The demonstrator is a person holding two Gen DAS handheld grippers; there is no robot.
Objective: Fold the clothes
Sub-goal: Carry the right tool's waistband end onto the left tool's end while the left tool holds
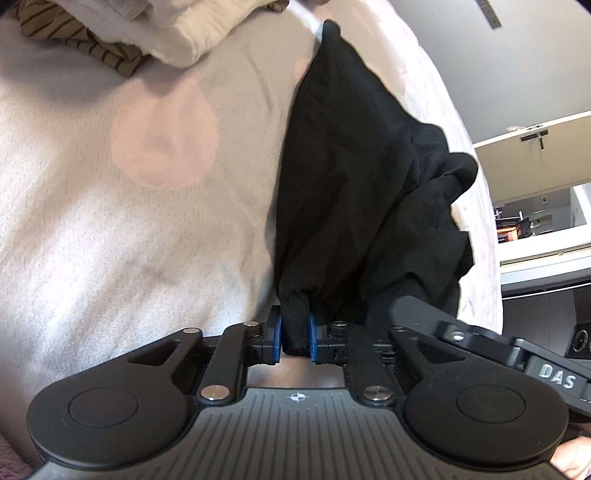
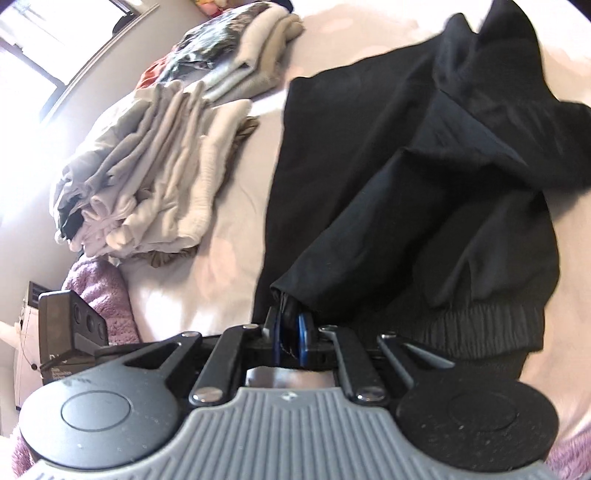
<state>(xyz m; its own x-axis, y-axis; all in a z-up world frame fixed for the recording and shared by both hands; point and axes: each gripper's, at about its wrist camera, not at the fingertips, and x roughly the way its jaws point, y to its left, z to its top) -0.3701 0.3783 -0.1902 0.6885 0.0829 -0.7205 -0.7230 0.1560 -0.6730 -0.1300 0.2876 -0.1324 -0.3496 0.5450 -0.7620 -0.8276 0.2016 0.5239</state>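
Observation:
A black jacket [image 2: 424,166] lies rumpled on a pale pink bedspread [image 1: 129,203]. In the left wrist view the black jacket [image 1: 351,184] stretches away from my left gripper [image 1: 294,332], whose blue pads are shut on a bunched fold of its edge. In the right wrist view my right gripper [image 2: 289,336] is shut on the cuff end of a sleeve that runs up and to the right. The ribbed hem [image 2: 480,325] lies just right of that gripper. The other gripper's black body [image 1: 461,325] shows at the lower right of the left wrist view.
Stacks of folded pale clothes [image 2: 147,192] sit on the bed left of the jacket, with another pile [image 2: 236,51] behind. A white folded piece [image 1: 177,29] over a striped brown garment [image 1: 74,37] lies at the far left. A purple fleece blanket [image 2: 99,291] and a cabinet [image 1: 535,155] border the bed.

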